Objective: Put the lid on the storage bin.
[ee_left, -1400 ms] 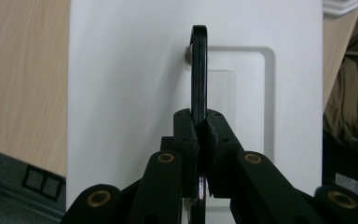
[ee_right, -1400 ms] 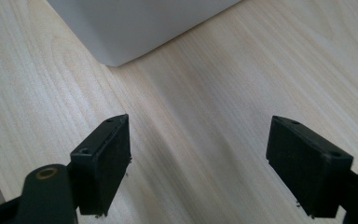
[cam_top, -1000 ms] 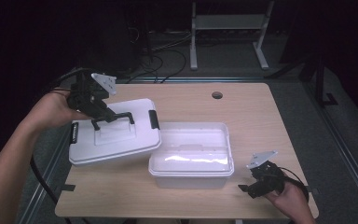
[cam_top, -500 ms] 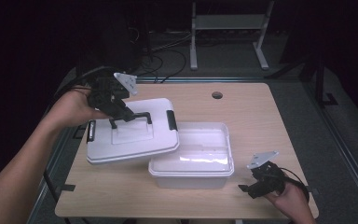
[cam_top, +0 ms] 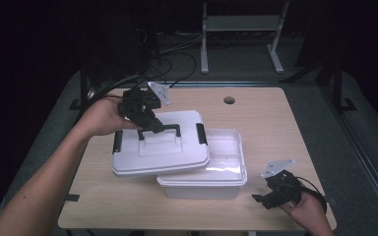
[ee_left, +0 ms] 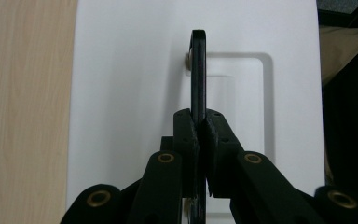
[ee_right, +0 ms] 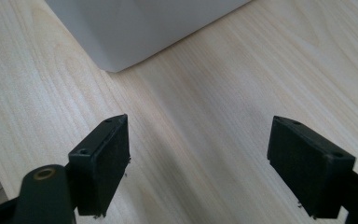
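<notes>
Lid (cam_top: 161,145) held by its black handle (ee_left: 198,70), pinched tight in left gripper (cam_top: 150,129) to keep it level, partly over the white box (cam_top: 221,172). Right gripper (cam_top: 271,197) parked near the box corner on table (cam_top: 275,128), jaws wide, holding nothing. Counted: 1 lid, 1 box, 2 grippers.

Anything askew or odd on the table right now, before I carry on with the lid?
Only the lid: it sits skewed and partly over the open white box, hanging past its left side, not seated. The left gripper is clamped on its black handle. No spill or damage shows.
</notes>
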The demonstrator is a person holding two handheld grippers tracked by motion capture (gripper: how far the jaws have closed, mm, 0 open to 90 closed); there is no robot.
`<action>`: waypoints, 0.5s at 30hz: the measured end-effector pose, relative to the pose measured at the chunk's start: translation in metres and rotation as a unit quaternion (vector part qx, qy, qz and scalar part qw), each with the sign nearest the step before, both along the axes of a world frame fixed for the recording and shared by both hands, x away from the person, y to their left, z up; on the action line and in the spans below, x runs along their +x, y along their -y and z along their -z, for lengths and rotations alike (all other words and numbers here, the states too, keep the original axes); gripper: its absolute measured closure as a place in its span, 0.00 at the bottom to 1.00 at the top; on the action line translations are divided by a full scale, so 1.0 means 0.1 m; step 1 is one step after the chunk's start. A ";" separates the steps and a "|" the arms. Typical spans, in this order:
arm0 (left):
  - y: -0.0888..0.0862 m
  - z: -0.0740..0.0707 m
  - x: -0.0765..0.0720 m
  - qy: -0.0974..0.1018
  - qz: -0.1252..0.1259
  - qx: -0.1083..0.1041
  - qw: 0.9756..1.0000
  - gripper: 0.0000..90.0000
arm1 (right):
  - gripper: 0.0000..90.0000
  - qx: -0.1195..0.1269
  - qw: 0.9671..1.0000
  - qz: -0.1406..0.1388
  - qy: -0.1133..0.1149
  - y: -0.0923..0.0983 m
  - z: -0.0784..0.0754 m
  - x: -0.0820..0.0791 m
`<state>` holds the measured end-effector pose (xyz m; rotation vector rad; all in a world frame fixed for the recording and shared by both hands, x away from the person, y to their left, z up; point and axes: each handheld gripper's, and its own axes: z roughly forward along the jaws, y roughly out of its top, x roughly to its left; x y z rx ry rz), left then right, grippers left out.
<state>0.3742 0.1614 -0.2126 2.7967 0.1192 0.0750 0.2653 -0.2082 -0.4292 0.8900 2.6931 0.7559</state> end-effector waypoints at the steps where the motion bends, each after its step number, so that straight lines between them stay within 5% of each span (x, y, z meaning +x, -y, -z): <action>1: 0.00 0.00 0.00 0.000 0.000 0.000 1.000 0.94 | 0.23 0.000 1.000 0.000 0.000 0.00 0.00 0.00; 15: 0.38 0.08 -0.03 -0.009 0.024 -0.014 1.000 0.94 | 0.23 0.003 1.000 0.001 0.002 0.01 -0.01 0.00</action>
